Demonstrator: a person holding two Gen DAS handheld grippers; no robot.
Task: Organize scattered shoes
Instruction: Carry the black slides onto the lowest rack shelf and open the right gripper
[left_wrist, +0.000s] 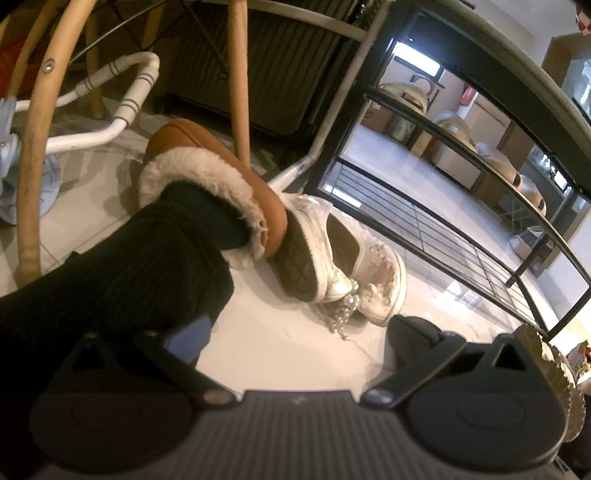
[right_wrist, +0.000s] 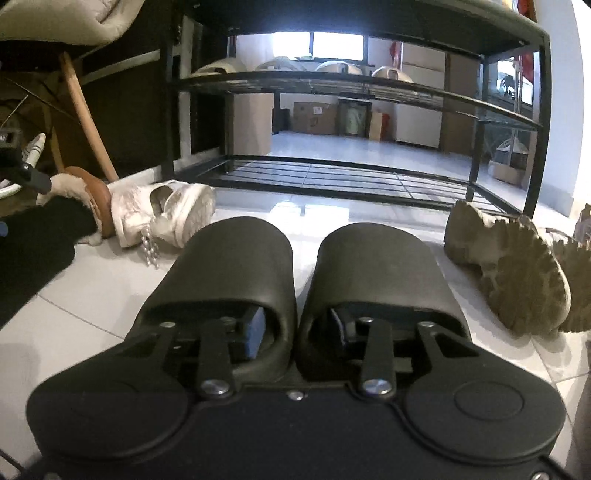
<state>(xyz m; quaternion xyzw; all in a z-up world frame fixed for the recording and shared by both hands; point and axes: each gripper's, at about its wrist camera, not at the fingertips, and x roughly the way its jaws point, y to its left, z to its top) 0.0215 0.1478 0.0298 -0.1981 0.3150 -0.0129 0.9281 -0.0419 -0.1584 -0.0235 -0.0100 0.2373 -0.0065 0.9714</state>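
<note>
Brown suede with a pale fleece cuff marks the slipper (left_wrist: 207, 173) lying on the white tiled floor (left_wrist: 280, 343) beside a wooden chair leg (left_wrist: 238, 81). The left gripper (left_wrist: 295, 295) is spread wide, one black-covered finger (left_wrist: 155, 251) pushed into the slipper's opening, the other finger (left_wrist: 413, 332) well apart. A white sneaker (left_wrist: 354, 258) lies on its side touching the slipper's heel, in front of the black shoe rack (right_wrist: 354, 85). The right gripper (right_wrist: 304, 236) has its fingers pressed almost together, holding nothing, near tan lug-soled boots (right_wrist: 513, 266) tipped on their sides.
</note>
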